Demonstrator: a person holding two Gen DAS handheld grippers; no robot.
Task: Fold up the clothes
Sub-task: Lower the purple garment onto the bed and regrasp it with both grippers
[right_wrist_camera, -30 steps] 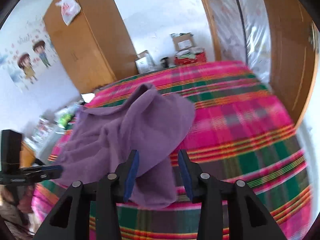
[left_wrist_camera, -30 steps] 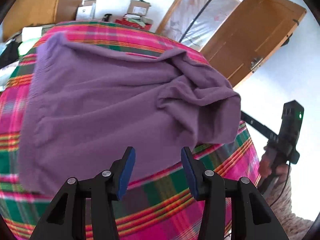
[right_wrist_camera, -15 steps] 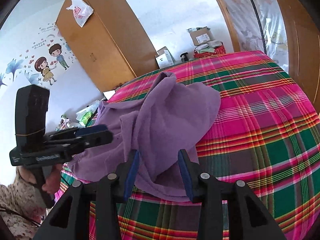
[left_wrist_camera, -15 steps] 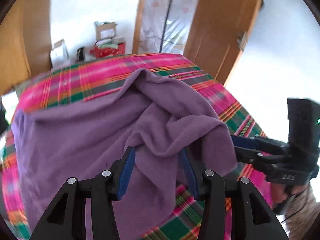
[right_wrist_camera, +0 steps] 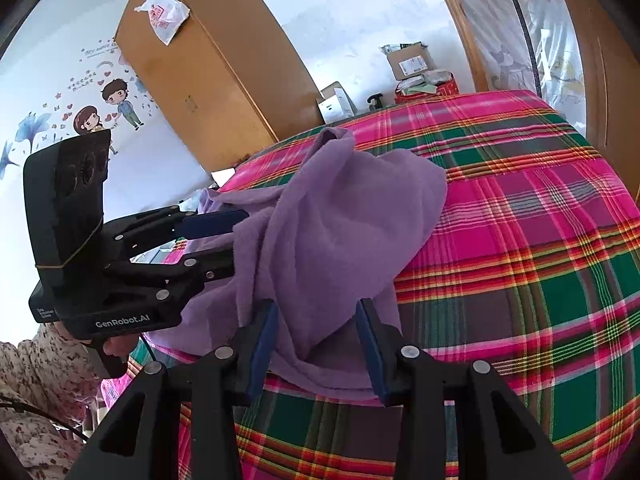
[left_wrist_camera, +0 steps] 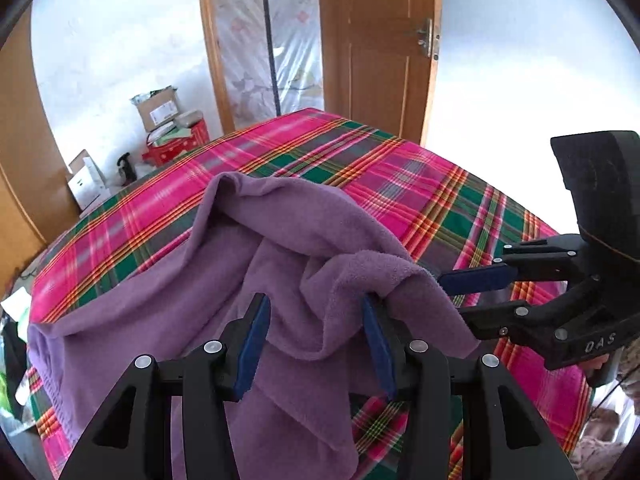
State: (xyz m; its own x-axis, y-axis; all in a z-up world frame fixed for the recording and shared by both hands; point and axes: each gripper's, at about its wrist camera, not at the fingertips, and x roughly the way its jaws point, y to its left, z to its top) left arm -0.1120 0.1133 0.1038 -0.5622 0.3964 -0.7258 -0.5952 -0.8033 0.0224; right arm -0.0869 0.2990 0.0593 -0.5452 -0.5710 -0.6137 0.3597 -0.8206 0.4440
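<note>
Purple cloth [left_wrist_camera: 304, 280] bunched on the bed [left_wrist_camera: 420, 184]; left hand-held gripper [left_wrist_camera: 316, 344] and right hand-held gripper [right_wrist_camera: 316, 340] both apart, fabric between, unclamped.

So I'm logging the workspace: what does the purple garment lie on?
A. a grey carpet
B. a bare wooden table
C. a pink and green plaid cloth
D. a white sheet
C: the purple garment lies crumpled on the pink and green plaid cloth.

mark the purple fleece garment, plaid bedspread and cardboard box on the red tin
purple fleece garment [right_wrist_camera: 340, 216]: right wrist view, raised middle fold
pink-and-green plaid bedspread [right_wrist_camera: 540, 280]: right wrist view, bare area right of the garment
brown cardboard box [left_wrist_camera: 158, 110]: left wrist view, labelled front
</note>
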